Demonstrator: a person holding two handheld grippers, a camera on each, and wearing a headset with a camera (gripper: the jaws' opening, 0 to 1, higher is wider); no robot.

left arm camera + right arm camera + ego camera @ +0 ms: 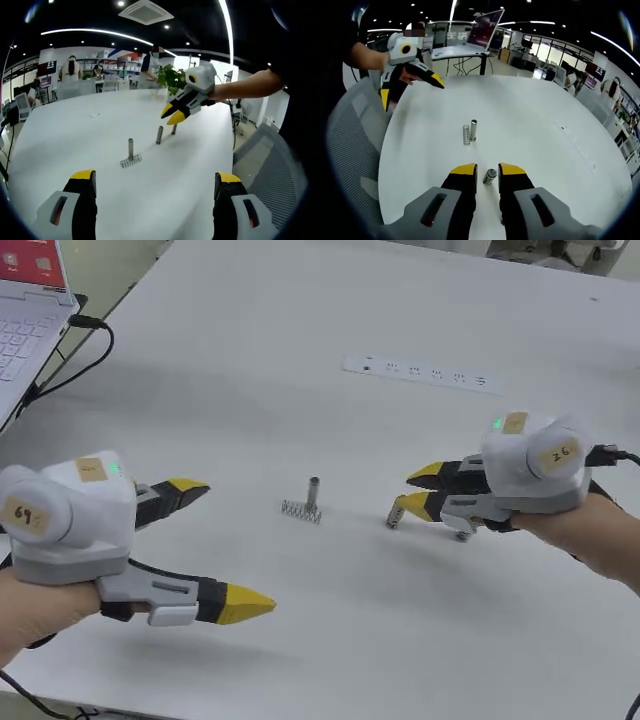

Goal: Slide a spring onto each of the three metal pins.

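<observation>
I am holding the left tool (pixel 225 545) wide open with nothing in it, off to the side so it is out of the way. In the middle of the white table (pixel 300 640) a short grey metal pin (pixel 314 490) is standing up. A small silver wire spring (pixel 300 510) is lying right at its foot, not on it yet. I am holding the right tool (pixel 418 491) only a little open, its tips sitting on each side of a second small metal pin (pixel 490 176). I think it is getting ready to pinch, not squeezing yet.

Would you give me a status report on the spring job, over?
Left gripper open, idle. Right gripper fingers narrow, second pin between them, grip unclear. Centre pin bare, spring lying beside it.
</observation>
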